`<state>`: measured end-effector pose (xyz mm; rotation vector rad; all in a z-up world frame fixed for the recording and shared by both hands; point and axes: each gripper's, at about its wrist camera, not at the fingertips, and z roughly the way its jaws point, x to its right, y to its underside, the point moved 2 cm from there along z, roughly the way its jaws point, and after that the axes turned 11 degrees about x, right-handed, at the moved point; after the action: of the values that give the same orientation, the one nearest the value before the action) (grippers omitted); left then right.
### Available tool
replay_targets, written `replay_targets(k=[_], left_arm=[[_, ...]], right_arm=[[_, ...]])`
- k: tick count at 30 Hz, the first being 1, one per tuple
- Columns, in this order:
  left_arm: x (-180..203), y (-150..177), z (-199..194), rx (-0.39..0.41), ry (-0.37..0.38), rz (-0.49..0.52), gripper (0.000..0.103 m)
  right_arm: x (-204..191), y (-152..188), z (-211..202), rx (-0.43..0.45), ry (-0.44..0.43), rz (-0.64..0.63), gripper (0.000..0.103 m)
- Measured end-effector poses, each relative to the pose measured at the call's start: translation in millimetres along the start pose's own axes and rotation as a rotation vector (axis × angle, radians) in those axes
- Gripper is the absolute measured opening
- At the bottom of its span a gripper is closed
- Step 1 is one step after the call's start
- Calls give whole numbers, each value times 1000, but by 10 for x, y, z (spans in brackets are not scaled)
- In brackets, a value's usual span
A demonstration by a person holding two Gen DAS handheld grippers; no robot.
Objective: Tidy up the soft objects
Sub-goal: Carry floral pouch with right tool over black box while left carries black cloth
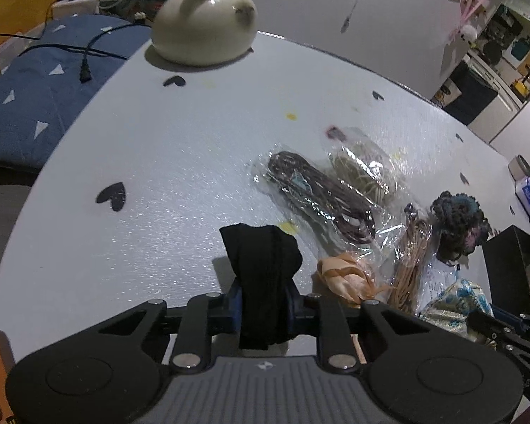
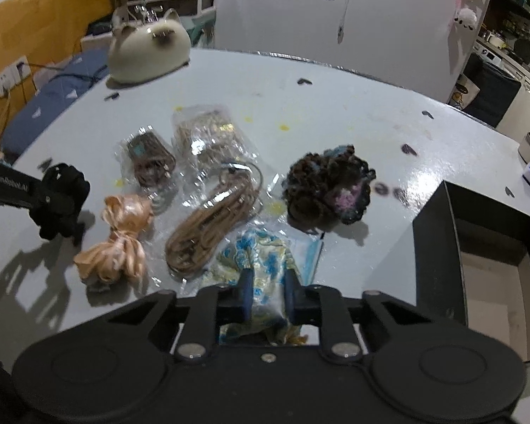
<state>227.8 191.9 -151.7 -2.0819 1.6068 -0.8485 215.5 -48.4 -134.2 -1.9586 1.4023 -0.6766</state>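
Note:
My left gripper (image 1: 263,293) is shut on a black cloth (image 1: 261,265) that stands up between its blue pads, just above the grey table (image 1: 159,162). The right wrist view shows the same black cloth (image 2: 63,190) at the left edge. My right gripper (image 2: 268,293) is shut on a blue-and-yellow patterned fabric piece (image 2: 261,251) lying on the table. Between the two grippers lies a peach satin ribbon bow (image 2: 120,236). A dark fuzzy yarn bundle (image 2: 328,187) sits further right.
Three clear bags of coiled cord lie mid-table: brown (image 2: 148,159), beige (image 2: 208,134) and tan (image 2: 208,226). An open black box (image 2: 434,247) stands at the right edge. A cream cat-shaped figure (image 2: 148,53) sits at the far left, by a blue quilt (image 1: 35,99).

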Motion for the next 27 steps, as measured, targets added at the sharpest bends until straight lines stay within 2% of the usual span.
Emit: replay_targets(k=[11, 17, 21, 27], left_arm=[[29, 47, -258, 62, -32, -38, 23], [220, 35, -435, 116, -46, -37, 23], [488, 27, -547, 160, -39, -42, 23], [1080, 73, -578, 182, -8, -28, 23]], right_arm=[[9, -67, -165, 88, -77, -29, 11], [235, -133, -212, 112, -152, 46, 10], [452, -196, -340, 154, -174, 60, 10], [1016, -238, -554, 207, -177, 91, 10]])
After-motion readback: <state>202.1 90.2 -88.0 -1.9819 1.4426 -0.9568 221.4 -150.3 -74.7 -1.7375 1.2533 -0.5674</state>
